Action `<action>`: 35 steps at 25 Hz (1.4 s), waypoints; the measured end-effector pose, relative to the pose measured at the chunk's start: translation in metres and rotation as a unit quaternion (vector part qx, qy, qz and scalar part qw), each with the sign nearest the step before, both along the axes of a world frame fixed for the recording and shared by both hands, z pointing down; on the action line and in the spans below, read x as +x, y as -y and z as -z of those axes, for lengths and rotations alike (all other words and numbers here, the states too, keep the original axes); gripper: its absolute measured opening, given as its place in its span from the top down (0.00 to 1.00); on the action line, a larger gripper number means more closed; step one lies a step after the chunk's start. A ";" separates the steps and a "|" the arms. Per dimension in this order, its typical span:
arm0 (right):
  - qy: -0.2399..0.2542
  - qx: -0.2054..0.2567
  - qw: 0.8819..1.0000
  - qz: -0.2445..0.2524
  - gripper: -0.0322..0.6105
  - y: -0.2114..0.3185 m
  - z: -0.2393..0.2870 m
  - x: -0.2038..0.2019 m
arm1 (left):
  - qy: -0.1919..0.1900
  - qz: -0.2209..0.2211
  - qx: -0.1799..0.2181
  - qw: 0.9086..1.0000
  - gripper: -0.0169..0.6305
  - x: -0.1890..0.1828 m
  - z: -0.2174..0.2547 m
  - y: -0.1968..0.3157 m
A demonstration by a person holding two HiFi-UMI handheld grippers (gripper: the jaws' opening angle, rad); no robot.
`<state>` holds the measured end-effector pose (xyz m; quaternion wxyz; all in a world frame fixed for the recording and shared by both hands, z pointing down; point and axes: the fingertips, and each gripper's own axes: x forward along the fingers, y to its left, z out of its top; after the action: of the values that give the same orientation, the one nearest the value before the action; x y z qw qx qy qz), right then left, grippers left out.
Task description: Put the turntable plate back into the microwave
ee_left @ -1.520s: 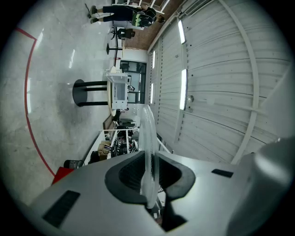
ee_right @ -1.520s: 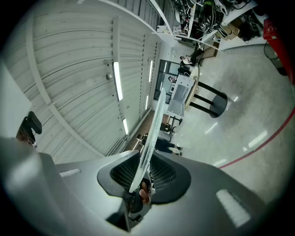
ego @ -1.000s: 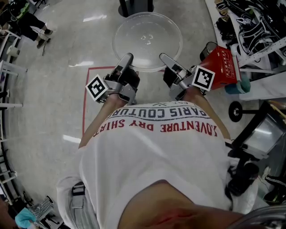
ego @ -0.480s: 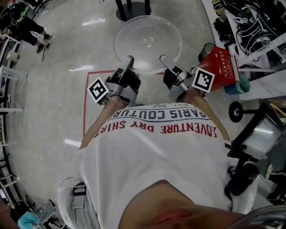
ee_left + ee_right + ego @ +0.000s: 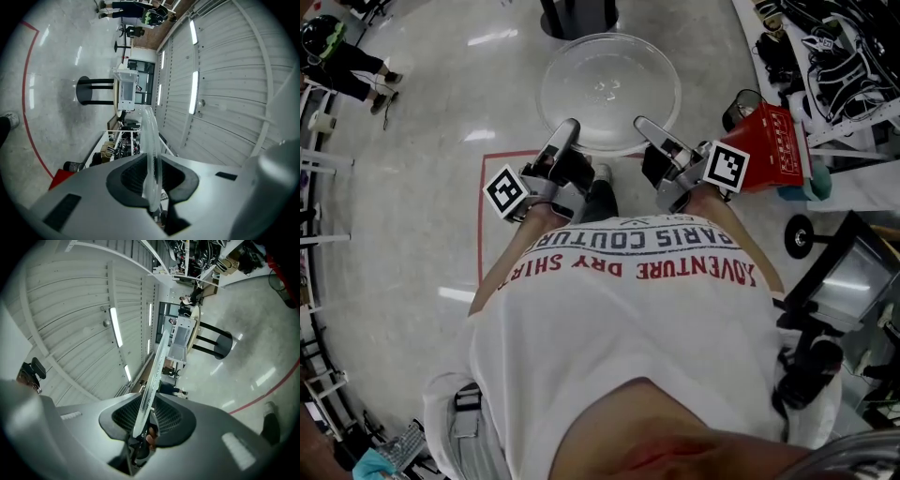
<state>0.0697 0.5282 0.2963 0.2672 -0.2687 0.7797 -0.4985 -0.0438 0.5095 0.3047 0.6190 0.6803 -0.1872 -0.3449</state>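
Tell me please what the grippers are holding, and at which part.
Both hold the clear turntable plate by its rim, on the edge nearest the person: the left gripper on the left part, the right gripper on the right part.

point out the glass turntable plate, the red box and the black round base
glass turntable plate [image 5: 609, 89]: head view, centre of the dish.
red box [image 5: 776, 145]: head view, its printed face.
black round base [image 5: 579, 17]: head view, middle of its visible part.

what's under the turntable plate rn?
Only grey floor, seen through the clear glass turntable plate; nothing supports it from below. The left gripper and right gripper clamp its near rim, covering the glass there.
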 end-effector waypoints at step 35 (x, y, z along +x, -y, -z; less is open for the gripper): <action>0.023 -0.032 0.999 -0.011 0.86 0.563 -0.035 0.035 | -0.001 0.006 -0.029 1.000 0.90 0.032 -0.034 0.561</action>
<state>0.1047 -0.0351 0.3316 0.2817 -0.2743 0.7542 -0.5259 -0.0121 -0.0520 0.3382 0.6370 0.6604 -0.2004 -0.3434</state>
